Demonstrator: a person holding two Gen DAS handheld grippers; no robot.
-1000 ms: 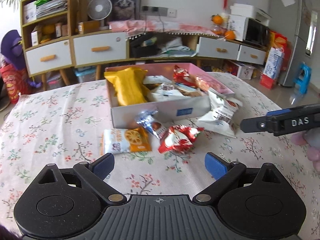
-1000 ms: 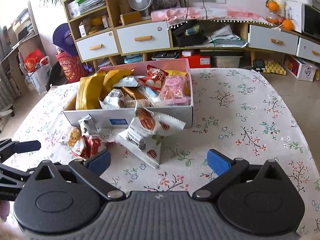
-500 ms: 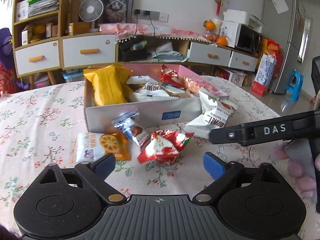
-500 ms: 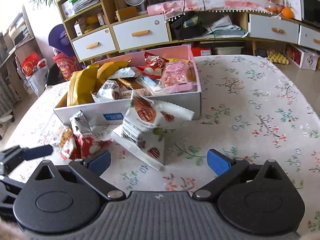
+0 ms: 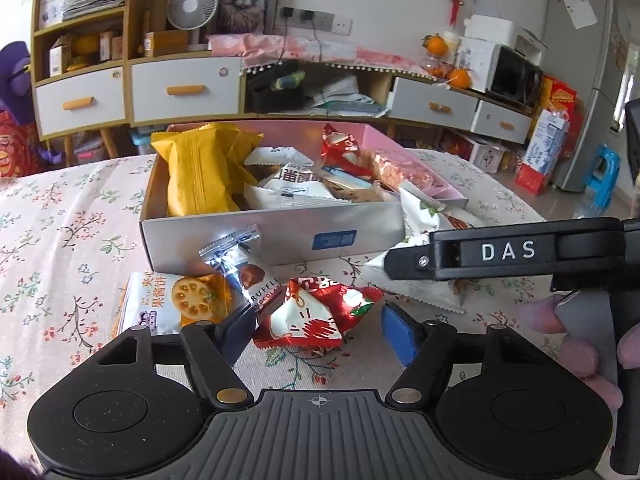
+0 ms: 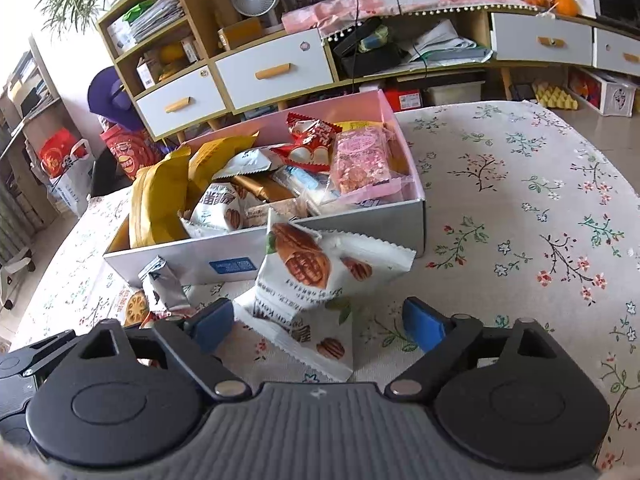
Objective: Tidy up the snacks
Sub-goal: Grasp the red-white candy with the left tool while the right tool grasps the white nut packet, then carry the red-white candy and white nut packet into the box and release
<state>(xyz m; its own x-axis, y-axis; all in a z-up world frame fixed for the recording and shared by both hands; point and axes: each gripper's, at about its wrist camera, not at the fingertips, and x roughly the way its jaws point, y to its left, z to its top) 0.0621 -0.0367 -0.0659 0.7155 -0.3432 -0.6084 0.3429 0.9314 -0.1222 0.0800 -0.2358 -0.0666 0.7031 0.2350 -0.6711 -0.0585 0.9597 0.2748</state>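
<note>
Table: floral cloth (image 6: 520, 208) over a round top; I see a sideboard (image 5: 184, 88) with white drawers behind it.
Box: open cardboard box (image 5: 272, 236), grey front wall, pink lining, packed with snacks: yellow bags (image 5: 200, 172) at its left, white packs mid, a red pack (image 5: 340, 148) and a pink pack (image 6: 360, 160) at its right.
Loose snacks: cracker pack (image 5: 176, 296), silver truffle pack (image 5: 244, 264) leaning on the box front, crinkled red pack (image 5: 316, 316), white walnut packs (image 6: 312, 276) by the box's front right corner.
Left gripper (image 5: 316, 330): my jaws are closing, astride the crinkled red pack; the left pad looks at its foil, the right pad apart.
Right gripper (image 6: 316, 322): jaws closing, wide, the walnut packs between them, pads not on them.
Room: bare cloth to the right of the box; both tools close together in front.
</note>
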